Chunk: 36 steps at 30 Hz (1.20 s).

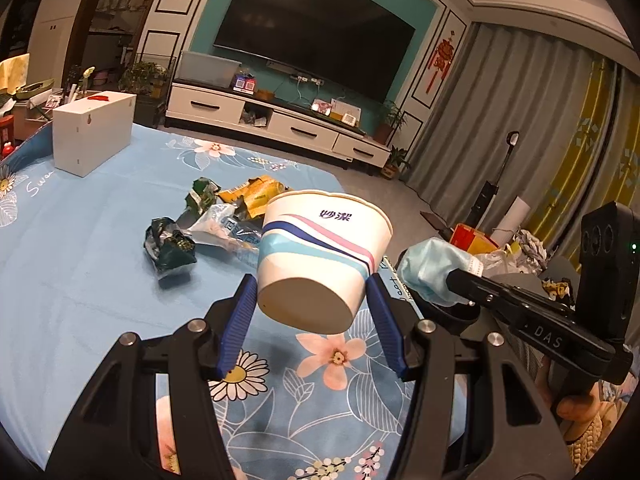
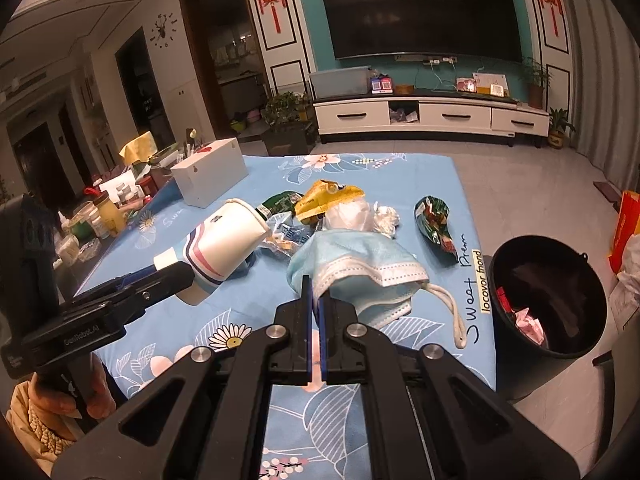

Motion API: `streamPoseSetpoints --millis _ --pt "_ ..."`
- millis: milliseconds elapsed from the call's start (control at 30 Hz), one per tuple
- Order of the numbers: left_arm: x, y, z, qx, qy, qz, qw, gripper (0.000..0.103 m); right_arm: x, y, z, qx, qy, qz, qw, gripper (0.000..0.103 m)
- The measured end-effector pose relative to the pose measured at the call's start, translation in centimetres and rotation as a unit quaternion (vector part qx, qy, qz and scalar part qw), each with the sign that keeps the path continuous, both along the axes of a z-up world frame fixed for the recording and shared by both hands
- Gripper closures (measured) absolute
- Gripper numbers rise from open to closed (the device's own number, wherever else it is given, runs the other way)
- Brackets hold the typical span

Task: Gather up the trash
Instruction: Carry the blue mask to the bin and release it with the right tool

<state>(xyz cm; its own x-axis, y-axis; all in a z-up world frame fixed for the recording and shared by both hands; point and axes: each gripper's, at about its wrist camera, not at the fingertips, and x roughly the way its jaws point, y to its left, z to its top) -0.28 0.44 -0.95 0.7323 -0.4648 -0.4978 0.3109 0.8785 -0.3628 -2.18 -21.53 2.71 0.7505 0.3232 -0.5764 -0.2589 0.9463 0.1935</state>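
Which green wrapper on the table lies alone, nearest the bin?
The green wrapper by the tablecloth's printed lettering, closest to the black bin. The other green wrapper sits in the pile against the yellow wrapper.

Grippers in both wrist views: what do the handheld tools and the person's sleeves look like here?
Both grippers, left and right, are matte black angular frames with silver round bolts and ribbed blue finger pads. Seen from the side, each has a black camera block and white lettering on its body. The person's sleeves are cream chunky knit. No cables show.
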Motion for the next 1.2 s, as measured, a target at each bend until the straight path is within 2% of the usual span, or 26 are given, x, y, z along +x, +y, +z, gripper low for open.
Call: streamPoseSetpoints --millis 600,1200 --pt "0.3 -1.4 0.8 0.018 -0.005 0.000 0.9998 0.046 0.2 -1.9 0.5 0.022 -0.018 -0.011 1.000 0.100" --pt "0.9 -4.0 1.3 0.028 -0.014 -0.025 0.9992 0.046 -0.7 -5.4 1.3 0.028 -0.037 -0.055 0.997 0.100"
